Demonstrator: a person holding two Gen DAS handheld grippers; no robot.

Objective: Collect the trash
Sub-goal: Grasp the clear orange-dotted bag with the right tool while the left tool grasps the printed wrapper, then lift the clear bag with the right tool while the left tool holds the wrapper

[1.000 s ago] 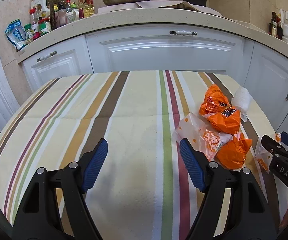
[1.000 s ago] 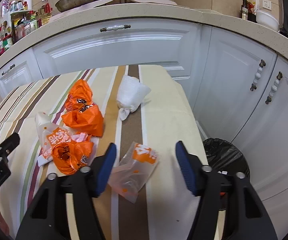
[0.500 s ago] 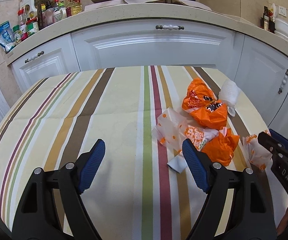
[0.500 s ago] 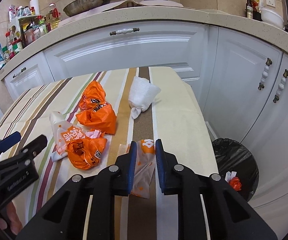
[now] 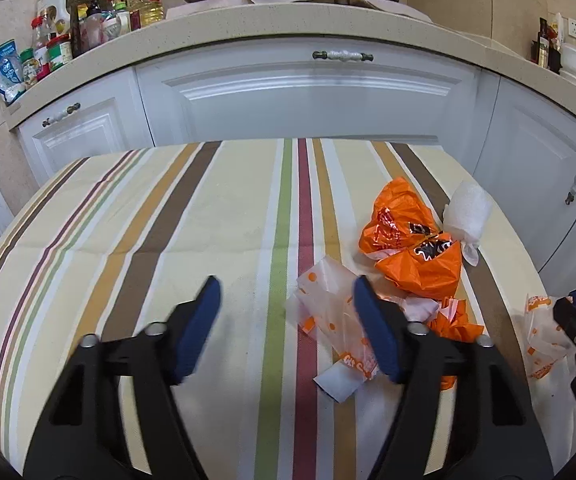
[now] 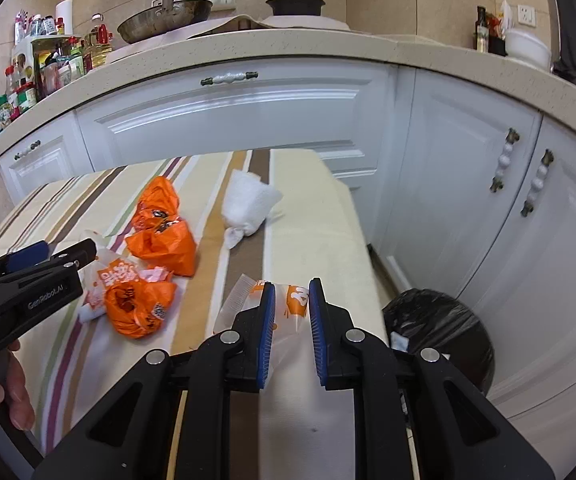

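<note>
Trash lies on the striped tablecloth (image 5: 168, 220): two orange bags (image 5: 411, 236), a crumpled orange bag (image 6: 136, 304), a white wad (image 6: 248, 204) and a clear bag with orange dots (image 5: 323, 304). My left gripper (image 5: 287, 282) hovers over the dotted bag's left end. Its jaws are closing, and the right pad overlaps the bag without pressing on it. My right gripper (image 6: 291, 285) is shut on another clear bag with orange print (image 6: 293, 300) near the table's right edge. That grip also shows in the left wrist view, at the right gripper (image 5: 567, 312).
A bin with a black liner (image 6: 439, 320) stands on the floor to the right of the table. White cabinets (image 6: 248, 112) and a counter with bottles, a pan and a pot run behind. A hand (image 6: 4, 392) holds the left gripper (image 6: 48, 256).
The right gripper's jaws closed from wide apart onto the printed clear bag. The left gripper moved right toward the trash pile, and its jaws have narrowed.
</note>
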